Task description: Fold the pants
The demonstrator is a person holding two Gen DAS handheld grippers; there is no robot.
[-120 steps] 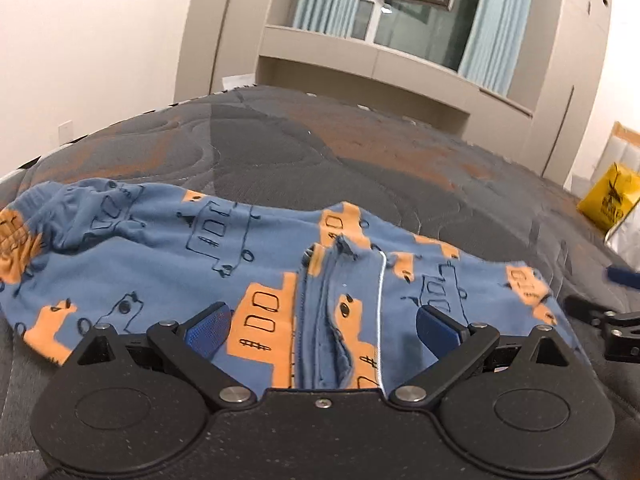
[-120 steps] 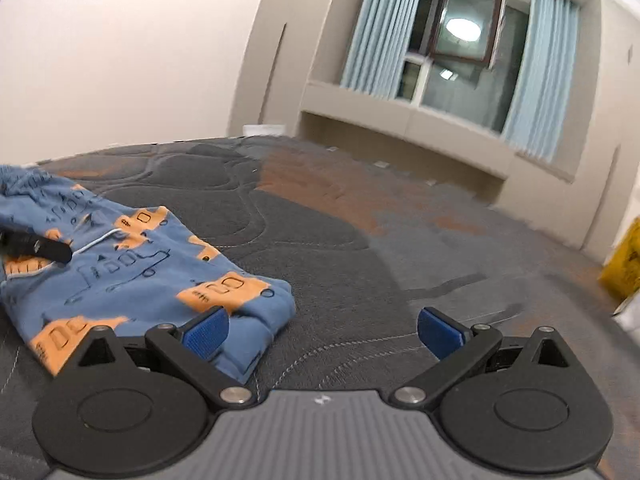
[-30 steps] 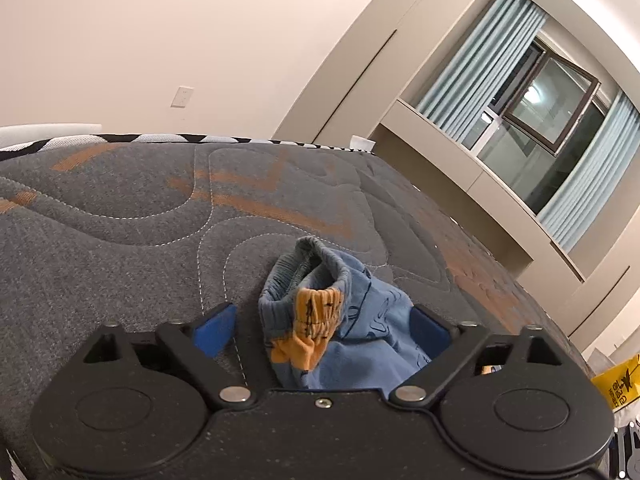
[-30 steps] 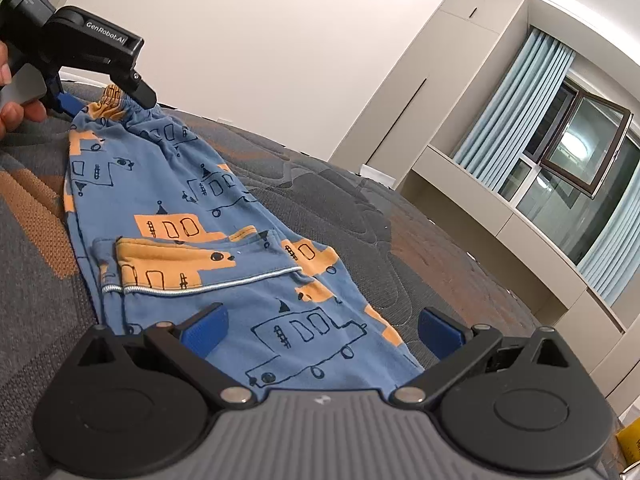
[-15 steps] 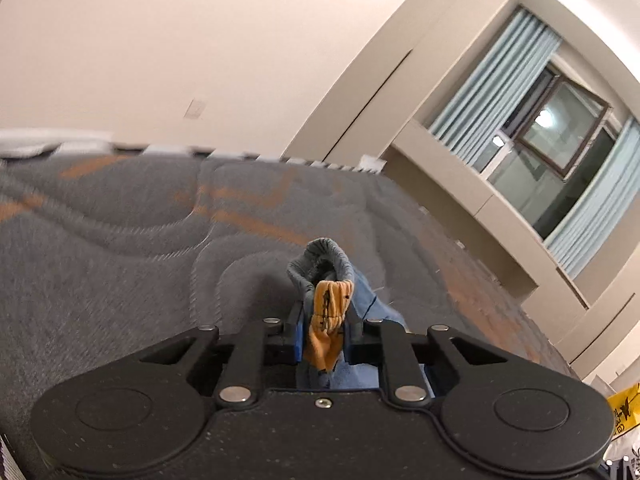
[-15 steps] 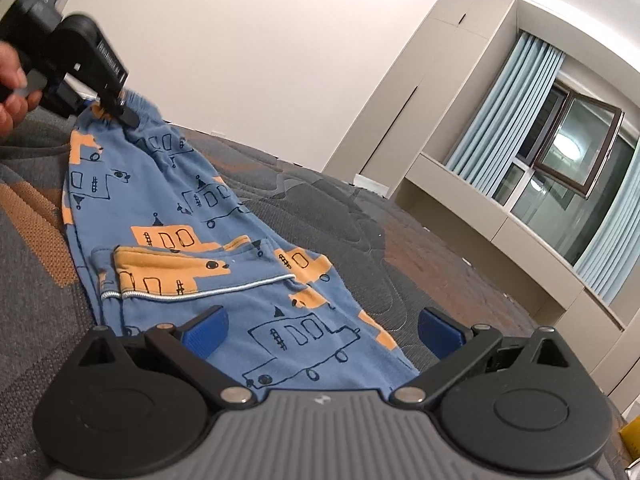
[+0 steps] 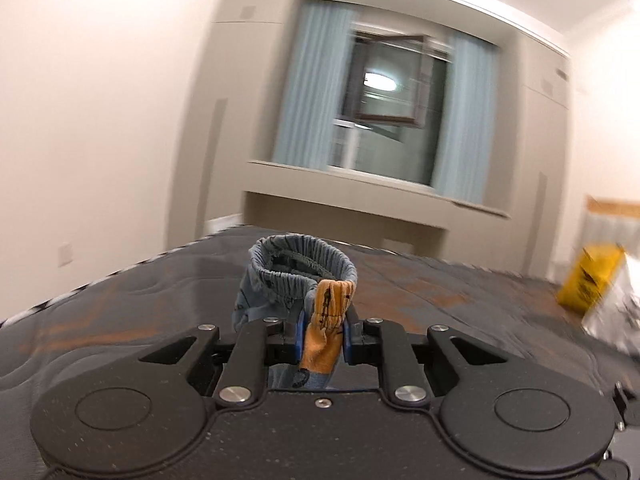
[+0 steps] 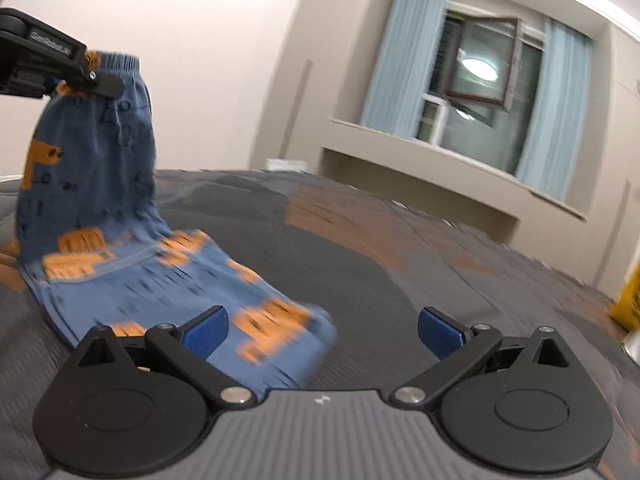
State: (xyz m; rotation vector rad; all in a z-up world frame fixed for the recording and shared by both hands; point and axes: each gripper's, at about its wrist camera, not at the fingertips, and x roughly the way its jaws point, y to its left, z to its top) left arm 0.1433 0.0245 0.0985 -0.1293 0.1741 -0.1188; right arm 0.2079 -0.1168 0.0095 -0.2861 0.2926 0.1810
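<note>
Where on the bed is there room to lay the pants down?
The bed is bare to the right of the pants, between them and the window wall. The left side is crowded: the left tongs hold the waistband up there.

My right gripper [image 8: 322, 332] fills the bottom of the frame, its blue pads [image 8: 205, 336] spread wide with nothing between them. The pants [image 8: 120, 264], blue with orange prints, lie on the dark quilted mattress [image 8: 400, 280] at lower left, their near end just beside my left-hand pad. At upper left my left gripper [image 8: 96, 80] pinches the elastic waistband, holding that end up off the bed so the cloth hangs down. A window [image 8: 476, 80] with pale blue curtains [image 8: 404, 56] sits at upper right.
</note>
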